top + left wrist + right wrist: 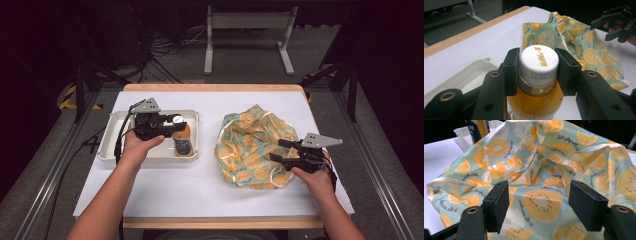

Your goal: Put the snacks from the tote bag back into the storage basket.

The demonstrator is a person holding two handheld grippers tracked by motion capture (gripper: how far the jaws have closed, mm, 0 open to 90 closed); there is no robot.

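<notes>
Gripping the bottle by its white cap, the left gripper holds it in the tray at nine o'clock. At three o'clock, the right gripper hovers released over the fruit-print cloth. Next probably comes lifting the bottle toward the cloth.

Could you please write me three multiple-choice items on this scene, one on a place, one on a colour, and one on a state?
1. Where does the bottle stand?
A. in the white tray
B. on the cloth
C. on the floor

2. What colour is the bottle's cap?
A. red
B. white
C. blue

3. How is the right gripper?
A. shut on the cloth
B. shut on the bottle
C. open above the cloth

Answers: 1 A, the high view shows it inside the tray's rim. 2 B, the left gripper, closed on it, shows a white cap. 3 C, its jaws stand apart with cloth visible between them.
</notes>
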